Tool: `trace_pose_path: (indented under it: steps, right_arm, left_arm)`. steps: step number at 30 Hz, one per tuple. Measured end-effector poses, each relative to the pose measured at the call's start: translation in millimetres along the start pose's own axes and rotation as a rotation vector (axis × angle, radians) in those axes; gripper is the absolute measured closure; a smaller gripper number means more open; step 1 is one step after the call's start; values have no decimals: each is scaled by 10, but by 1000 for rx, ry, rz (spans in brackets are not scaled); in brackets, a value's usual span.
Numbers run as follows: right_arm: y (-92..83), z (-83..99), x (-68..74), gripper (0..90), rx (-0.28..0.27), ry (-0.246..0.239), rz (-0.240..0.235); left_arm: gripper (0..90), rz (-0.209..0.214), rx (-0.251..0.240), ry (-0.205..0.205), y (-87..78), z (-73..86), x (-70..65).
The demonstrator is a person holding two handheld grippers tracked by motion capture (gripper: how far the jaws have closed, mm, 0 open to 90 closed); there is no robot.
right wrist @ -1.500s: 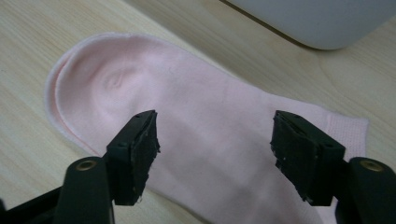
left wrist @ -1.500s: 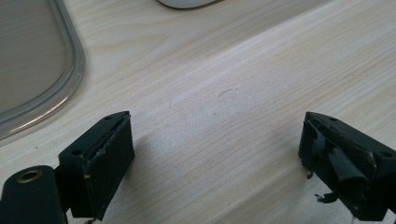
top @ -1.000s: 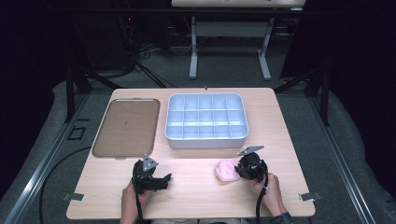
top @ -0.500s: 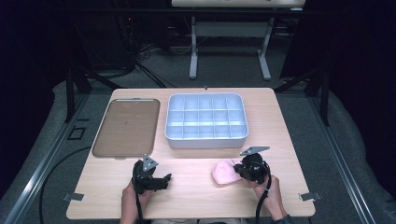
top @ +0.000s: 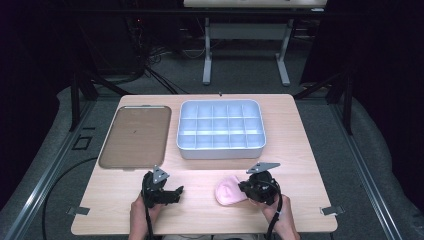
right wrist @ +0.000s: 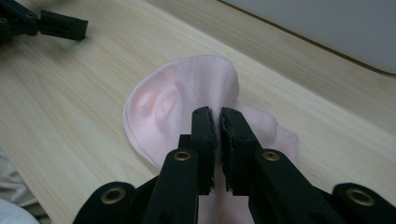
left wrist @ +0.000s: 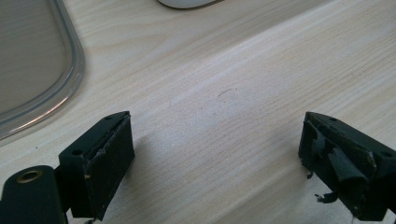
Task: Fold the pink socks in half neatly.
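Pink sock (top: 229, 190) on the bench (top: 300, 150) near the front edge, just in front of the white divided box (top: 220, 130); pinched at its right end by the right gripper (right wrist: 217, 116), jaws clenched on a fold of fabric, probably to lift it clear for the box. Right hand (top: 280, 217) low and angled left toward the sock. Left gripper (left wrist: 215, 154) parked over bare bench beside the brown tray (top: 132, 136), jaws released wide, nothing between.

Pink sock (right wrist: 177, 107) looks soft matt cloth; counter (top: 310, 165) pale matt wood grain; divided box (top: 220, 150) smooth plastic; tray (top: 135, 135) glossy-rimmed.
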State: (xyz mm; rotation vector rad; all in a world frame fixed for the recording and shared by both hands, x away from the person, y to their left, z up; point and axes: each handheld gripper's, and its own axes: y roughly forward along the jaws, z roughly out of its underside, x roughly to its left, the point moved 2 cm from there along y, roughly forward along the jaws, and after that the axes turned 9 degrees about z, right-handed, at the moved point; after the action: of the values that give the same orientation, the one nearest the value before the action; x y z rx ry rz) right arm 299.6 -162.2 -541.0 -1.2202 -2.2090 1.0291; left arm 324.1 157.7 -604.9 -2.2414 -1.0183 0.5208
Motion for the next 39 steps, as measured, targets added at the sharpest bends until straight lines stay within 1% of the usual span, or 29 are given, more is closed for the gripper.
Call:
trace_pose_path:
  steps: [5, 6, 7, 8, 10, 11, 15, 19, 20, 21, 22, 23, 24, 26, 27, 28, 29, 30, 31, 32, 34, 36, 37, 38, 39]
  right_arm:
    - [68, -20, 162, 838, 20, -24, -18]
    - [68, -20, 162, 838, 20, -24, -18]
    - [100, -27, 228, 838, 13, -12, -21]
    - [99, -29, 239, 838, 24, -23, -21]
    - [115, -34, 282, 837, 14, -18, -17]
    - [119, -39, 297, 836, 23, -24, -13]
    - [169, -40, 374, 833, 23, -18, -12]
    - [248, -21, 437, 824, 58, -46, -14]
    - [265, -15, 448, 823, 54, -39, -5]
    - [269, -17, 451, 821, 62, -45, -11]
    - [276, -18, 456, 814, 65, -50, -3]
    - [281, -19, 462, 806, 63, -46, -7]
    - [292, -19, 470, 790, 63, -47, -14]
    - [327, -16, 483, 746, 60, -46, -9]
    - [336, -16, 479, 714, 67, -58, -5]
    - [343, -14, 482, 667, 70, -56, -13]
    - [347, -11, 481, 640, 64, -53, -20]
    - [344, -7, 460, 625, 63, -69, -17]
    - [340, -2, 450, 595, 56, -62, -26]
    - [321, 2, 425, 554, 54, -62, -22]
    - [273, 12, 376, 503, 34, -43, -40]
    - [215, 27, 309, 453, -1, -36, -41]
    - [187, 36, 271, 424, -6, -37, -45]
    - [168, 46, 240, 393, -21, -22, -36]
    - [142, 58, 202, 364, -27, -21, -37]
  left_arm:
    - [99, 0, 0, 0, 0, 0, 0]
    - [100, 0, 0, 0, 0, 0, 0]
    - [100, 0, 0, 0, 0, 0, 0]
    - [100, 0, 1, 0, 0, 0, 0]
    - [100, 0, 1, 0, -1, 0, 0]
    - [100, 0, 1, 0, -1, 0, 0]
    - [100, 1, 1, -1, 0, 1, -1]
    - [100, 1, 1, 1, -1, 0, 0]
    - [100, 1, 1, 0, 0, 0, 1]
    - [99, 1, 1, 0, 0, 0, 1]
    - [100, 1, 1, 0, 0, 0, 0]
    - [100, 1, 1, 1, -1, 0, 1]
    - [100, 1, 0, 0, 0, 0, 0]
    - [99, 1, 0, 0, 0, 0, 0]
    - [100, 1, 0, 0, 0, 0, 1]
    - [100, 1, 0, 0, 0, 0, 0]
    - [100, 1, 0, 0, 0, 0, 1]
    - [99, 1, -1, -2, 1, 1, 0]
    - [99, 1, 0, -2, 1, 0, 0]
    - [99, 1, 0, -2, 1, 0, 0]
    - [99, 2, 1, -3, 1, 0, 2]
    - [98, 3, 2, -3, 1, 0, 2]
    - [98, 3, 2, -3, 1, 0, 2]
    - [97, 3, 2, -4, 2, -1, 2]
    - [97, 5, 5, -3, 0, -2, 3]
